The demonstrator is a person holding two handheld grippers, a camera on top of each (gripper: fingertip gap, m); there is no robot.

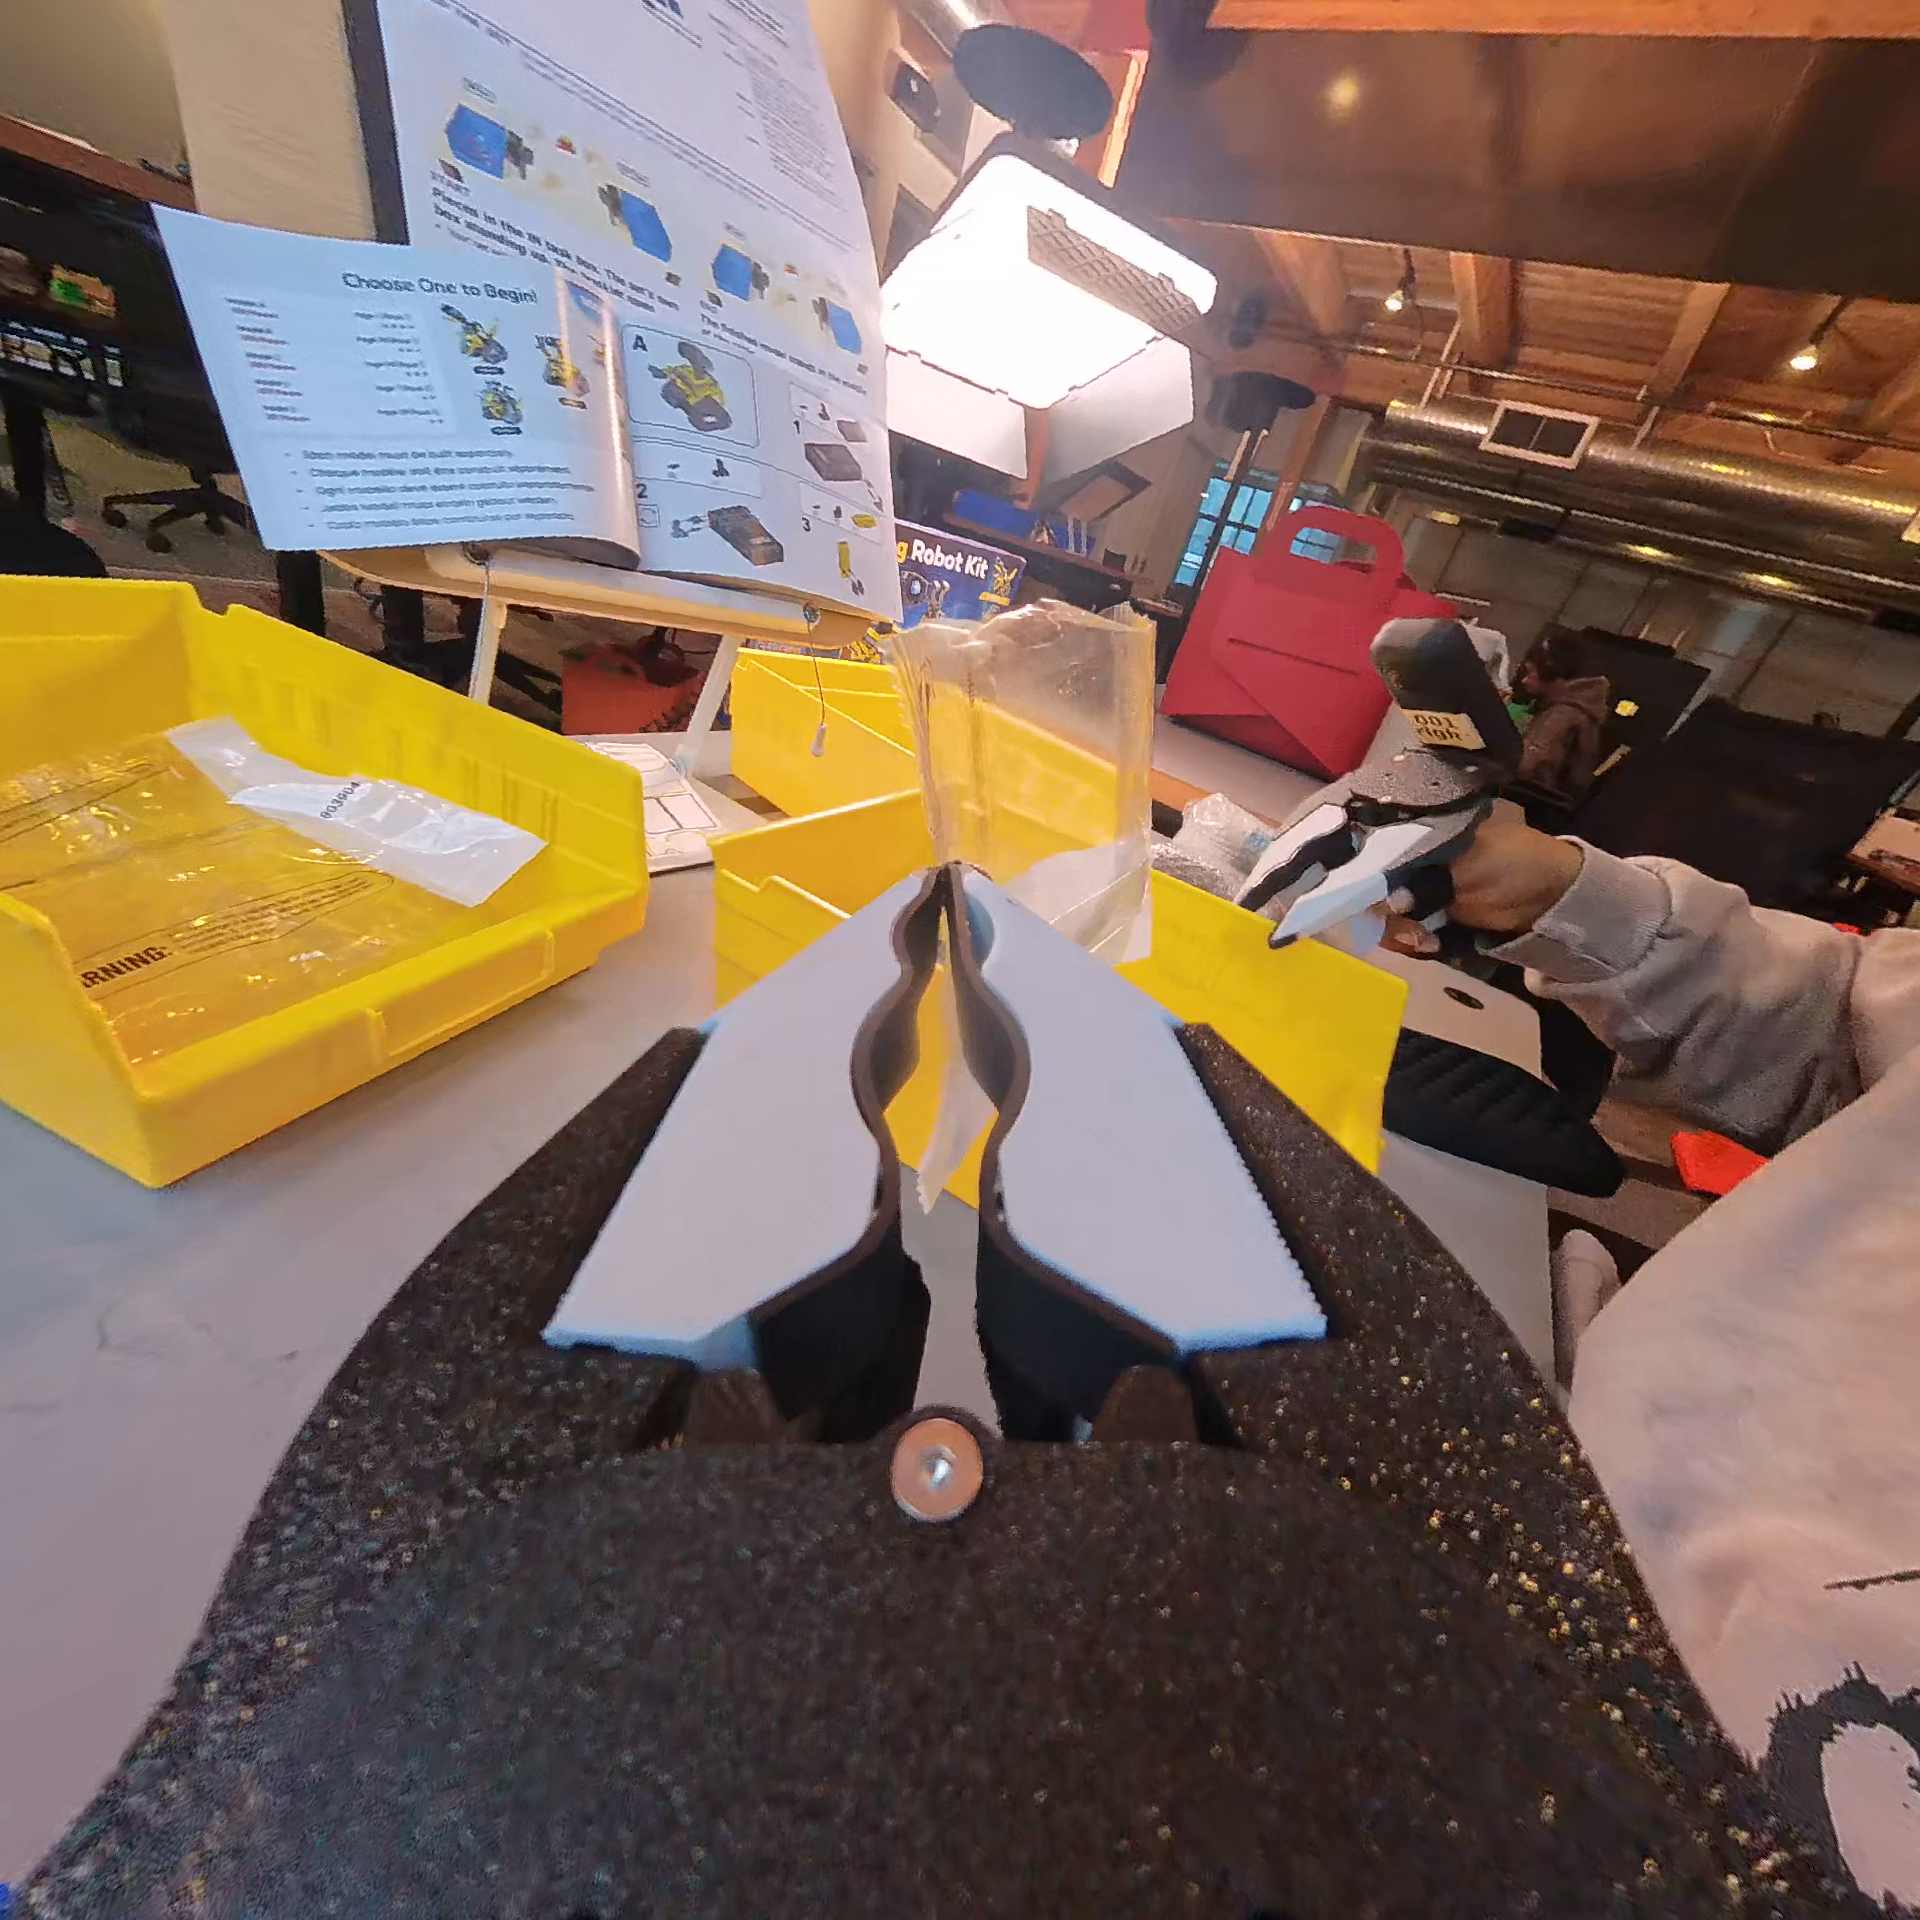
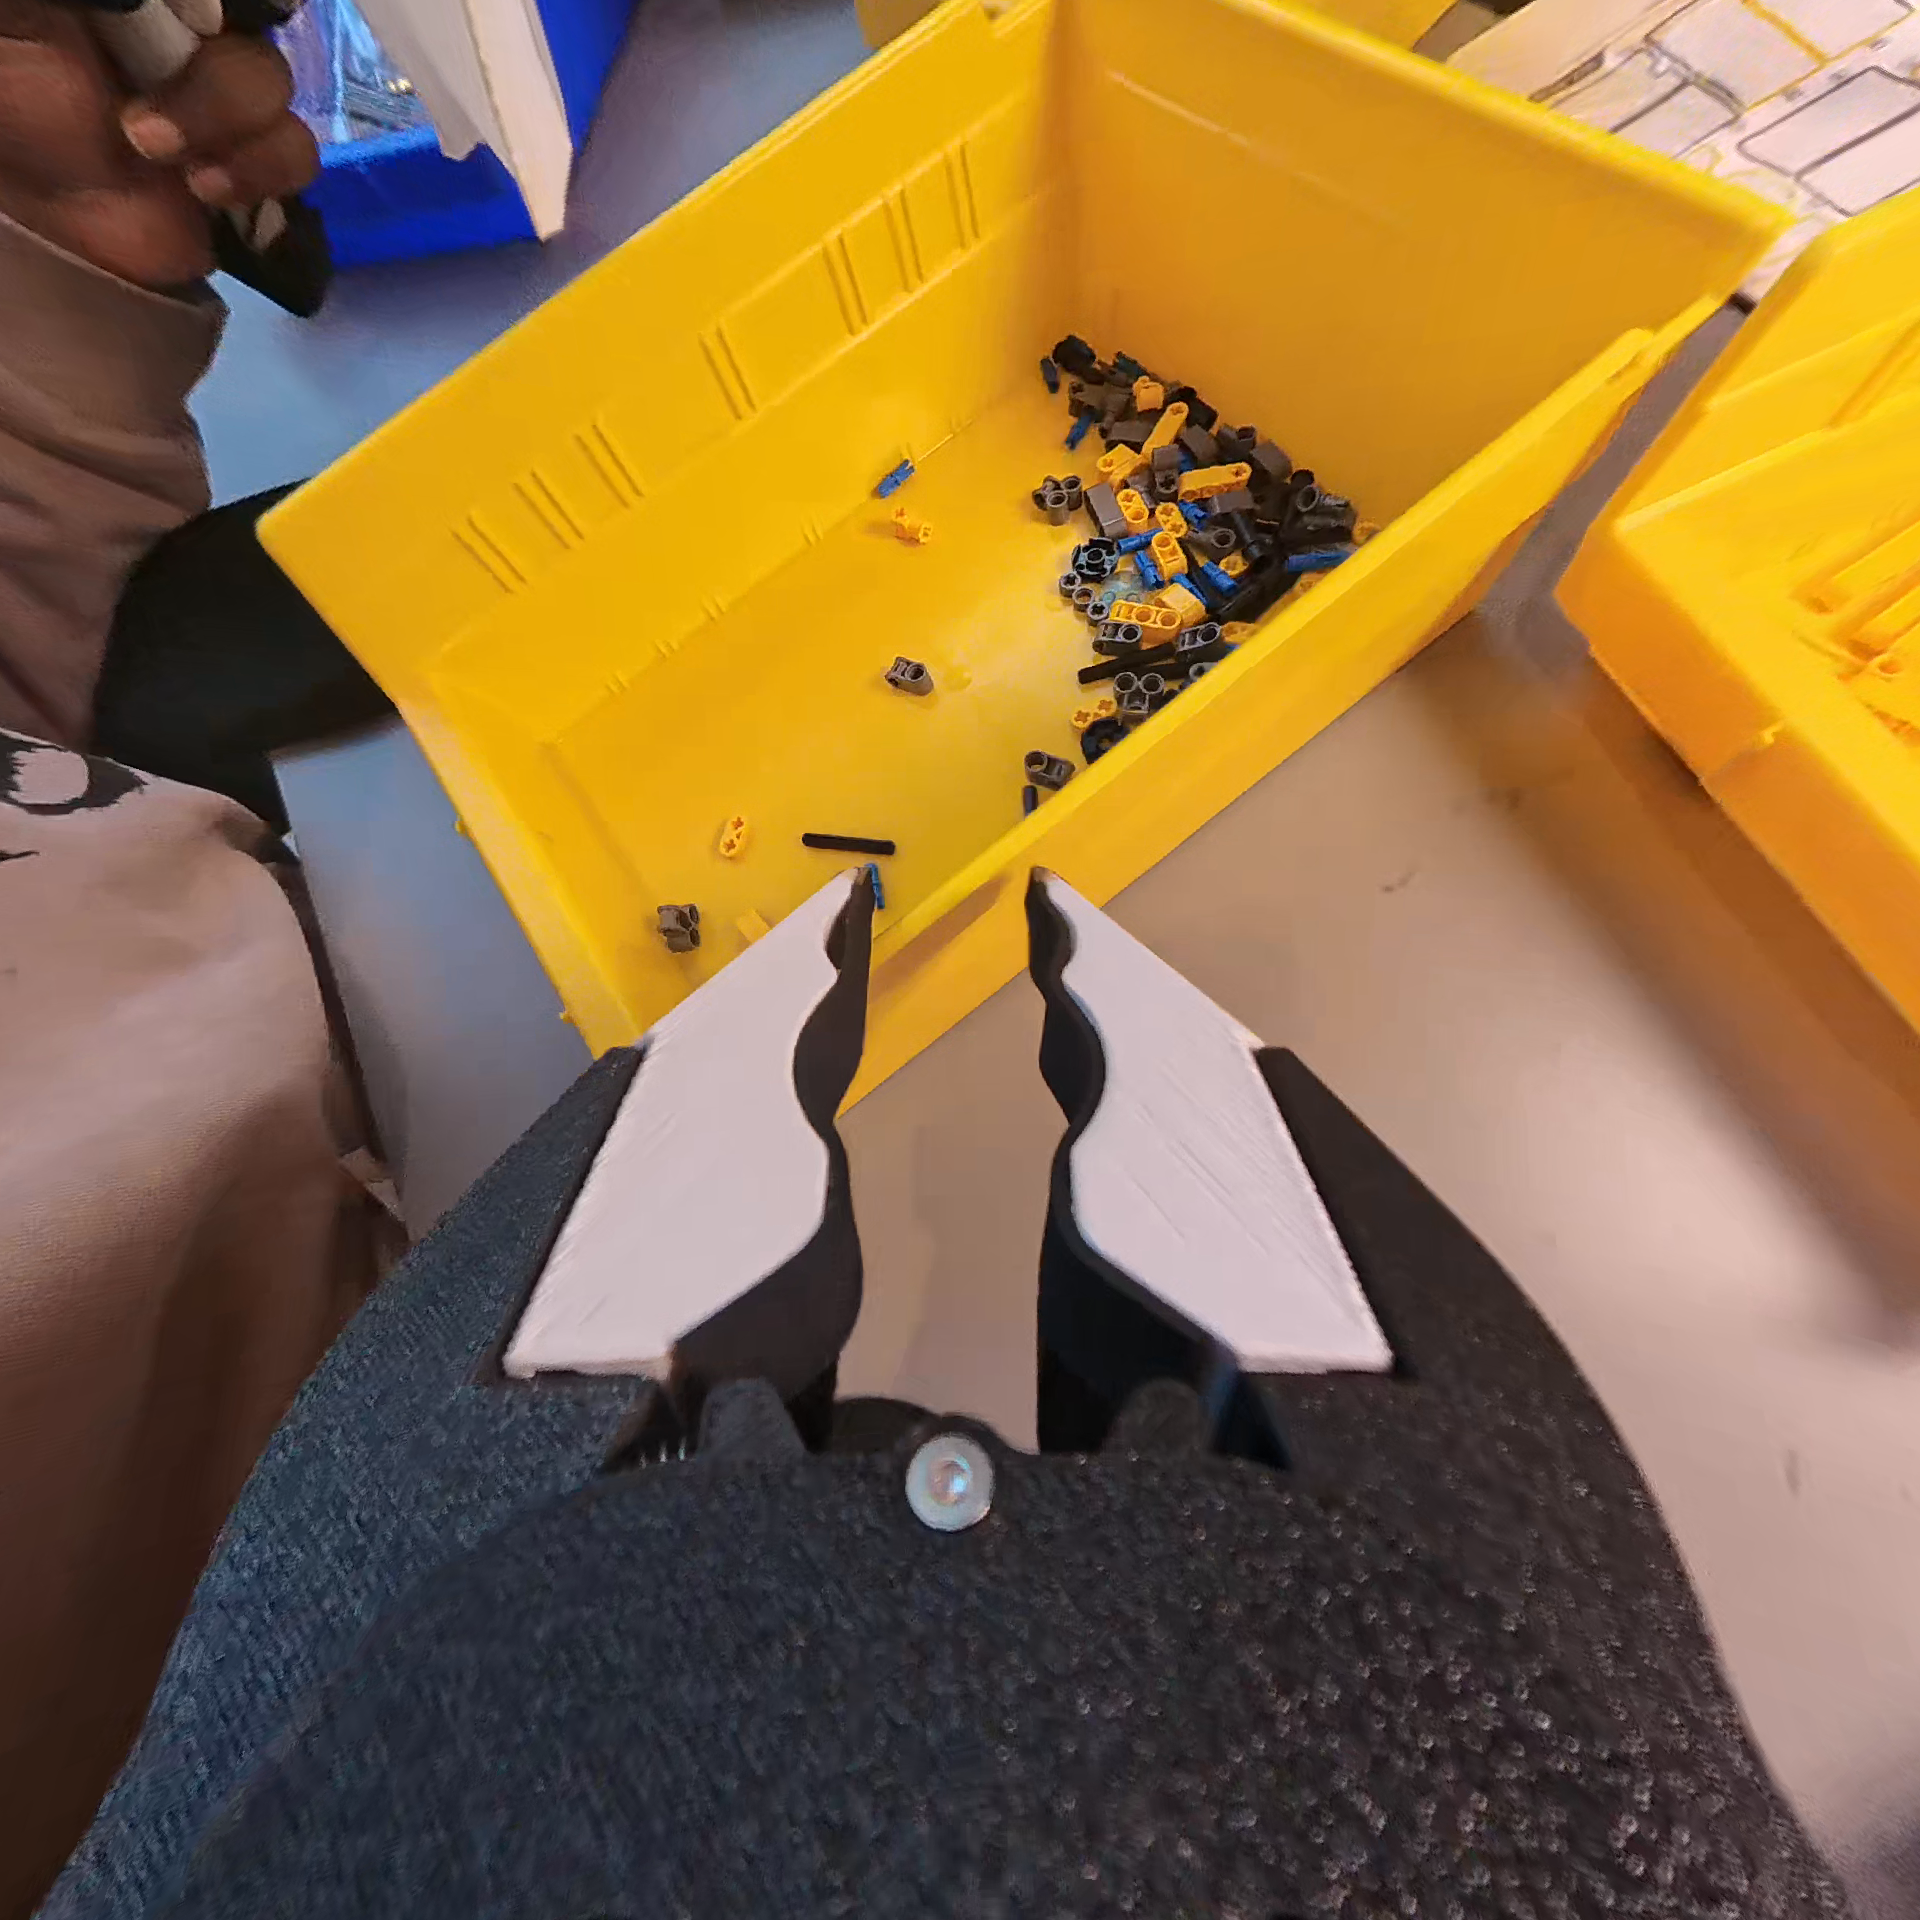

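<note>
Left wrist view: my left gripper [image 1: 948,883] is clenched on an empty clear plastic bag [image 1: 1034,769], which stands upright above a yellow bin [image 1: 1262,997] on the grey table [image 1: 260,1351]. To the left sits another yellow bin [image 1: 582,790] holding flat clear bags [image 1: 239,862], and behind it an open instruction booklet [image 1: 499,405] leans on a stand. My right gripper [image 2: 948,878] hangs released over the near edge of the yellow bin [image 2: 665,582], just beside a small blue pin [image 2: 878,885]. A heap of small black, grey, yellow and blue building pieces [image 2: 1174,540] lies along the bin's right wall.
</note>
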